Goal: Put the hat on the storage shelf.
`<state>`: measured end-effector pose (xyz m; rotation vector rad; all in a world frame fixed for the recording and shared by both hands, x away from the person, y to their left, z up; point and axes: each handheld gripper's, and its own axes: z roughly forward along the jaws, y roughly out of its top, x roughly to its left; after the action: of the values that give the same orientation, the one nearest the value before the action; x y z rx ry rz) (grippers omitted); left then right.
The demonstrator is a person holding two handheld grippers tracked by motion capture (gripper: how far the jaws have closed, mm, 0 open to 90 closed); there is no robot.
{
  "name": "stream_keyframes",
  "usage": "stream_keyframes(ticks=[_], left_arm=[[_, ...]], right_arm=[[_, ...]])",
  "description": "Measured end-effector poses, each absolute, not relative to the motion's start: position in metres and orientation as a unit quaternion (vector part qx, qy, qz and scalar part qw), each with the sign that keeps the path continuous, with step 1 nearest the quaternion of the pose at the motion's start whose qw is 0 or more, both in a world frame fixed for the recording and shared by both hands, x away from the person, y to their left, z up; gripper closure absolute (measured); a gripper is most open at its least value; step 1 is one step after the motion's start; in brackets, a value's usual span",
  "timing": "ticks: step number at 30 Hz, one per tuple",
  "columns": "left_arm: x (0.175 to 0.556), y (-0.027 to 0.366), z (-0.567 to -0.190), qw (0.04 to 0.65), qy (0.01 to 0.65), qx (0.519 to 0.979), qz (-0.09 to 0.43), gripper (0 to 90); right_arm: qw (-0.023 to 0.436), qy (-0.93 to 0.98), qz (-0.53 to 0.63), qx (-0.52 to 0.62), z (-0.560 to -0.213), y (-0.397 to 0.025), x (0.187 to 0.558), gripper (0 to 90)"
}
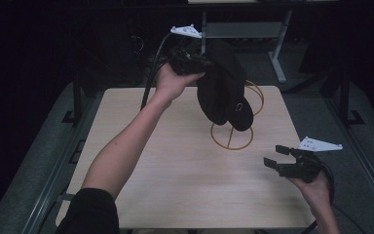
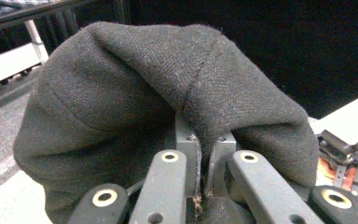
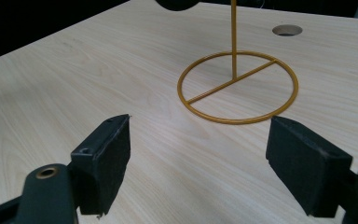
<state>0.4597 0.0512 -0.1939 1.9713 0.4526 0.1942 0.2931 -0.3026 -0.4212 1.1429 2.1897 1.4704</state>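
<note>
- Nearest, at the desk's front right corner: right tongs (image 1: 278,156) held low in a hand, jaws wide apart, gripping nothing, pointing toward the stand.
- Through the right gripper view: bare pale wood grain between the pads (image 3: 103,161), then the stand's ring base just beyond.
- Desk (image 1: 165,170): light wood top, matte, mostly bare; one round cable hole (image 3: 286,30) past the stand.
- Mid-desk, right of centre: thin gold wire stand (image 1: 231,138), flat ring base crossed by a bar, upright rod rising from it.
- Above the stand: black felt hat (image 1: 224,87), lifted off the desk, hanging tilted, small buckle on its band, covering the stand's top.
- Left tongs (image 1: 202,63) raised at the far edge, clamped tight on a fold of the hat; fabric bunched between the jaws in the left gripper view.
- Beyond: dark room, grey floor around the desk, metal legs of another table (image 1: 277,58) at the back.
</note>
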Motion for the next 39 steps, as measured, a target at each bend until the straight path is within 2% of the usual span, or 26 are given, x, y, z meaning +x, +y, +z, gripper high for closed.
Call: stream_keyframes(ticks=[8, 23, 31, 33, 35, 39], left_arm=[[0.470, 0.022, -0.198, 0.513, 0.189, 0.834, 0.080, 86.4], [0.481, 0.001, -0.205, 0.492, 0.194, 0.846, 0.074, 86.2], [0.484, -0.026, -0.214, 0.481, 0.194, 0.853, 0.063, 85.0], [0.485, -0.033, -0.218, 0.483, 0.193, 0.853, 0.047, 81.2], [0.485, -0.043, -0.224, 0.463, 0.195, 0.863, 0.052, 69.4], [0.485, -0.046, -0.228, 0.464, 0.196, 0.862, 0.054, 62.4]], right_arm=[[0.128, 0.753, 0.508, 0.398, -0.422, -0.305, 0.294, 21.2], [0.127, 0.751, 0.507, 0.405, -0.426, -0.308, 0.295, 21.2], [0.126, 0.750, 0.507, 0.405, -0.428, -0.310, 0.296, 21.3], [0.125, 0.751, 0.506, 0.404, -0.429, -0.309, 0.296, 21.3], [0.125, 0.753, 0.505, 0.402, -0.429, -0.308, 0.296, 21.3], [0.123, 0.756, 0.502, 0.401, -0.430, -0.308, 0.295, 21.4]])
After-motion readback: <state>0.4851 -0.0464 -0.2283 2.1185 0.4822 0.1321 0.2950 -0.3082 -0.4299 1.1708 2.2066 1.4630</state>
